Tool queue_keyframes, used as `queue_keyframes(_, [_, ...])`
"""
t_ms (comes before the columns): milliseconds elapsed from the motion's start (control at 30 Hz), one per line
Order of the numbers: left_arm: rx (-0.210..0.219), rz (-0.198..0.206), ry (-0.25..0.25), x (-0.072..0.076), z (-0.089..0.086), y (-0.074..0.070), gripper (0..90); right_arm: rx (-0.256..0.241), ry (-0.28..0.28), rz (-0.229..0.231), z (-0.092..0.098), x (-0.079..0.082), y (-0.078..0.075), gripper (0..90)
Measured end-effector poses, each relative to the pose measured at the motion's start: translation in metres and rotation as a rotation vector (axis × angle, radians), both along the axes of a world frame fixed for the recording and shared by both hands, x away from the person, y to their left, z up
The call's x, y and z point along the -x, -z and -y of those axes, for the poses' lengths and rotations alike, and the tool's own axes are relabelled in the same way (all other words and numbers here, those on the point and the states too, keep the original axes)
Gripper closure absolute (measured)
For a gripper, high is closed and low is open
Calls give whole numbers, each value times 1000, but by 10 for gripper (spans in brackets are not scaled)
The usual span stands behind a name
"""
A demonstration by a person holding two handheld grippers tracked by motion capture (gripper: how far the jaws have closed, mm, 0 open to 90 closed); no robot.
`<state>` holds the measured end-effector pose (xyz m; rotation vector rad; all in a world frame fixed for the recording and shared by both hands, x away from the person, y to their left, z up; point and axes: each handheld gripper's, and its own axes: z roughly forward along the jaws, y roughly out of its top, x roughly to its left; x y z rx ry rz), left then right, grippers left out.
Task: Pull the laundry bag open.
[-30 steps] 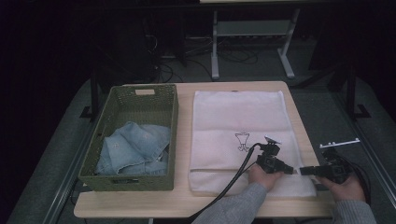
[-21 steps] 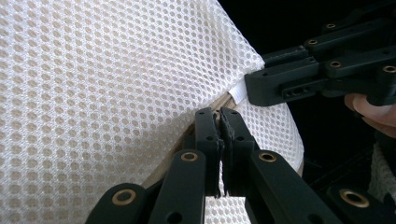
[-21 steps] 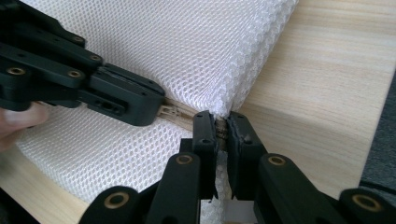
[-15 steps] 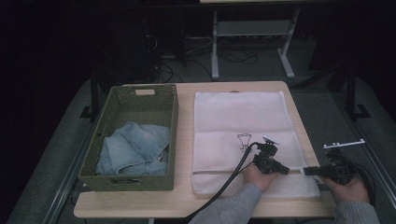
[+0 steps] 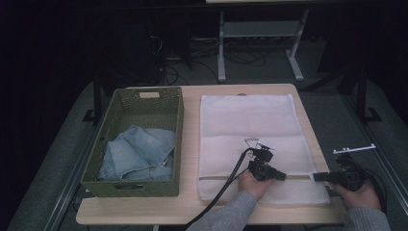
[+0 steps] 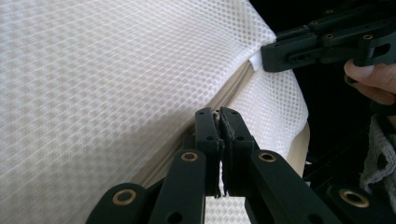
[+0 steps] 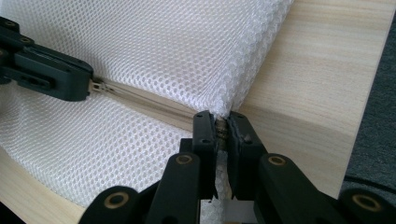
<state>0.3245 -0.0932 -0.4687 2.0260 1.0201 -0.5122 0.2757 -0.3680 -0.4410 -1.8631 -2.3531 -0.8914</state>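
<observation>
— Mesh, white and honeycombed: a flat zippered laundry bag (image 5: 250, 139) lies on the pale wooden table (image 5: 190, 202), right of a green woven basket (image 5: 144, 103) holding folded blue denim (image 5: 139, 154).

— Where are your hands?

— Both at the bag's near edge. My left gripper (image 5: 284, 176) is clamped on the beige zipper's (image 7: 140, 100) metal pull. My right gripper (image 5: 315, 177) is clamped on the bag's right end, where the zipper stops.

The left gripper (image 6: 219, 122) pinches the zipper (image 6: 227, 95) of the white mesh bag (image 6: 116, 74).
</observation>
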Motion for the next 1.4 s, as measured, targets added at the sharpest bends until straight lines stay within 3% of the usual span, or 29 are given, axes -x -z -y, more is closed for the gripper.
queue_keyframes(667, [-2, -20, -25, -1, -39, -3, 876, 18, 10, 21, -1, 2, -3, 822])
queue_keyframes(1400, [0, -36, -44, -2, -60, -2, 877, 32, 16, 20, 0, 2, -2, 822])
